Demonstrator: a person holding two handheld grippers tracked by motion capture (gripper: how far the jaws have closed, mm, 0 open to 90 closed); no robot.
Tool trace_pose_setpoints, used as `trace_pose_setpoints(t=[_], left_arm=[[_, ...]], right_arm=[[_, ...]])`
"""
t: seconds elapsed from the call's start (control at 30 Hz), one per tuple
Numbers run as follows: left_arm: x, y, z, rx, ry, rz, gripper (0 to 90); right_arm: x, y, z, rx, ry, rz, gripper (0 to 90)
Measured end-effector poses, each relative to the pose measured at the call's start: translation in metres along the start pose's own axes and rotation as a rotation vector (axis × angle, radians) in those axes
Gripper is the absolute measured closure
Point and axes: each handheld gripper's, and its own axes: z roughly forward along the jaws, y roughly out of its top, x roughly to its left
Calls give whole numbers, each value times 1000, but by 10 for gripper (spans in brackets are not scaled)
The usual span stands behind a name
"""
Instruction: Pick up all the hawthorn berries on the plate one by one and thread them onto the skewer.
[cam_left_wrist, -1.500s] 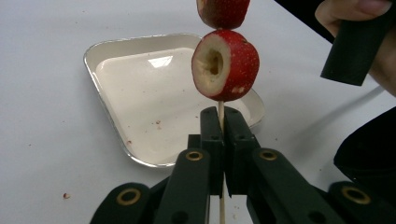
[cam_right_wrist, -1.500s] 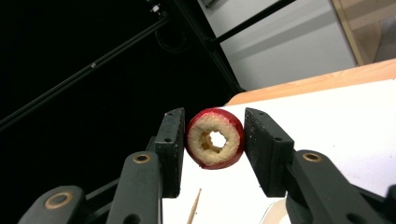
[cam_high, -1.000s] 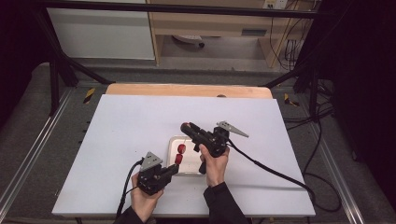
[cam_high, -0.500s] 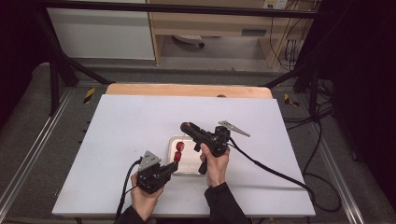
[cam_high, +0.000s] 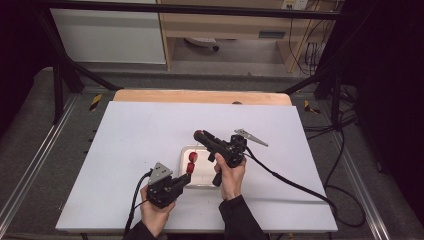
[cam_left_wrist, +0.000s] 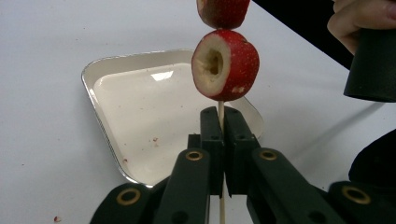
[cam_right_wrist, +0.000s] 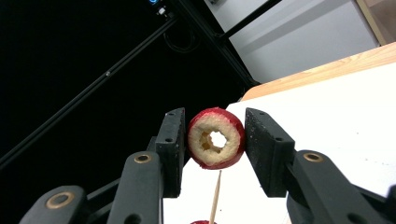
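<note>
Low centre of high view: left gripper (cam_high: 184, 179), jaws clamped tight on thin wooden skewer (cam_left_wrist: 221, 116), two cored red fruit pieces (cam_high: 191, 162) threaded above. Just beyond, right gripper (cam_right_wrist: 212, 151), jaws pinching third fruit ring (cam_right_wrist: 216, 137) at frame centre, skewer tip just below its hole. Behind, white tray (cam_left_wrist: 116, 70) on white bench (cam_high: 150, 130).

Risks: tip missing hole and piercing flesh; hard squeeze crushing ring; skewer bending or slipping under push.

No readable brand, label or writing.

Even overhead light brightens the white table (cam_high: 150, 135); its surroundings fall into darkness; the high view is soft, with faint shadows.
</note>
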Motion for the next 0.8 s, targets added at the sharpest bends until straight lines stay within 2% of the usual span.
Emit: trace_pose_setpoints(t=[0.53, 0.7, 0.8], left_arm=[[0, 0, 1, 2, -1, 2, 878], [0, -1, 1, -10, -1, -15, 878], [-1, -2, 2, -22, -7, -40, 878]], right_arm=[[-1, -2, 1, 7, 1, 10, 598], [-1, -5, 2, 7, 5, 17, 598], [-1, -6, 2, -1, 9, 30, 598]])
